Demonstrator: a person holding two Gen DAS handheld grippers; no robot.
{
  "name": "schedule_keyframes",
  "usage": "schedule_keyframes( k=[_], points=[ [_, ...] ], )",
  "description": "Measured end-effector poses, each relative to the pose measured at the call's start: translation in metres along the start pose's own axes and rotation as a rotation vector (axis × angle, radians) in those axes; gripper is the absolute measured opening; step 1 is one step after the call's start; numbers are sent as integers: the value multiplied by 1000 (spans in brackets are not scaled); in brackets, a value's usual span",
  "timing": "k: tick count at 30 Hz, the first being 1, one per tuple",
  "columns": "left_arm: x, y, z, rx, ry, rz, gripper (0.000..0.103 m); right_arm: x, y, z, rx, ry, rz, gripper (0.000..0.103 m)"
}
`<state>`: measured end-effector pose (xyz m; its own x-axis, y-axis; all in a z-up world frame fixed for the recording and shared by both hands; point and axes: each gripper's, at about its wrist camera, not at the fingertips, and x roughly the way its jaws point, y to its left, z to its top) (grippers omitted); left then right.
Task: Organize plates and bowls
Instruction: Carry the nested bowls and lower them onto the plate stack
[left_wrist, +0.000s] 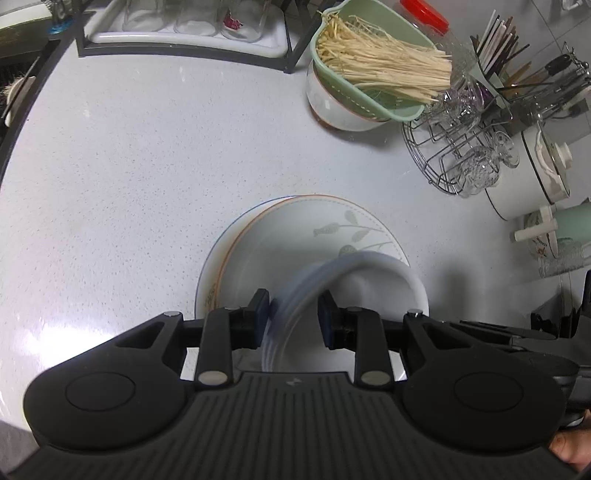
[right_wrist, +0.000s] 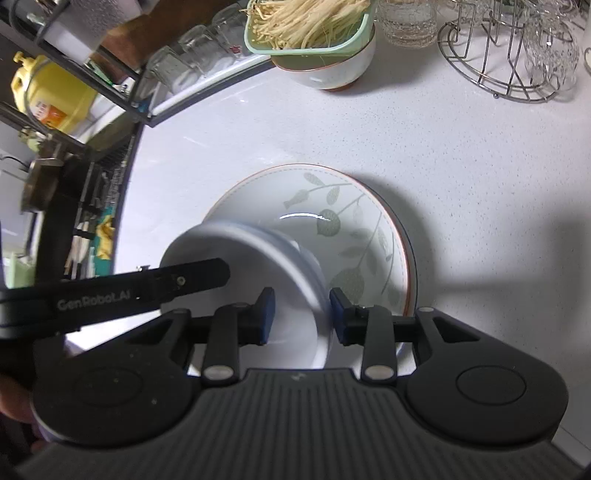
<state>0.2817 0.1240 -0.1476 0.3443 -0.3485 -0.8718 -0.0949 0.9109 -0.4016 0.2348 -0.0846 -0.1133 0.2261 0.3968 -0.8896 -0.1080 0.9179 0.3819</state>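
We hold one white bowl between our two grippers, over a stack of leaf-patterned plates that sits on the pale bench. The left gripper has its fingers partly closed with the bowl's blurred rim between them; whether both pads press on it we cannot tell. The right gripper likewise straddles the opposite rim with narrow-set fingers, and its contact is just as unclear. At the back of the bench a green strainer of pale mushrooms rests in another bowl, beside a wire rack with glasses.
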Motion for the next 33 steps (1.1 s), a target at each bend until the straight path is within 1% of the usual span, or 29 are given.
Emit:
schedule_keyframes(
  k=[4, 6, 7, 8, 9, 11, 12, 16, 21, 25, 28, 31, 32, 33],
  points=[
    [5, 7, 3, 16, 8, -34, 32, 5, 3, 0, 19, -25, -37, 36],
    [10, 9, 6, 30, 29, -45, 33, 6, 0, -1, 30, -37, -50, 36],
    [11, 8, 6, 42, 35, -49, 35, 5, -1, -1, 39, -47, -62, 36],
    [10, 6, 6, 52, 35, -49, 41, 2, -2, -1, 40, -62, -64, 36],
    [9, 4, 6, 55, 31, -47, 48, 0, -2, 0, 36, -75, -62, 36],
    [4, 2, 4, 52, 13, -59, 53, -6, -3, -1, 30, -91, -68, 36],
    [2, 0, 2, 54, 4, -57, 54, -9, -5, -1, 32, -98, -76, 36],
    [-10, -10, -6, 76, -48, -24, 54, -20, -12, -5, 51, -131, -68, 36],
    [-37, -23, -18, 101, -131, 11, 55, -38, -15, -9, 32, -174, -57, 36],
    [-61, -35, -26, 121, -211, 48, 58, -62, -15, -15, -4, -235, -49, 36],
    [-81, -42, -32, 118, -277, 77, 63, -81, -15, -18, -29, -285, -48, 36],
    [-100, -49, -42, 124, -322, 96, 65, -100, -15, -22, -60, -341, -50, 37],
    [-106, -52, -46, 124, -338, 101, 69, -107, -16, -24, -69, -358, -50, 44],
    [-113, -54, -50, 122, -354, 106, 74, -114, -17, -26, -78, -379, -46, 48]
  ],
)
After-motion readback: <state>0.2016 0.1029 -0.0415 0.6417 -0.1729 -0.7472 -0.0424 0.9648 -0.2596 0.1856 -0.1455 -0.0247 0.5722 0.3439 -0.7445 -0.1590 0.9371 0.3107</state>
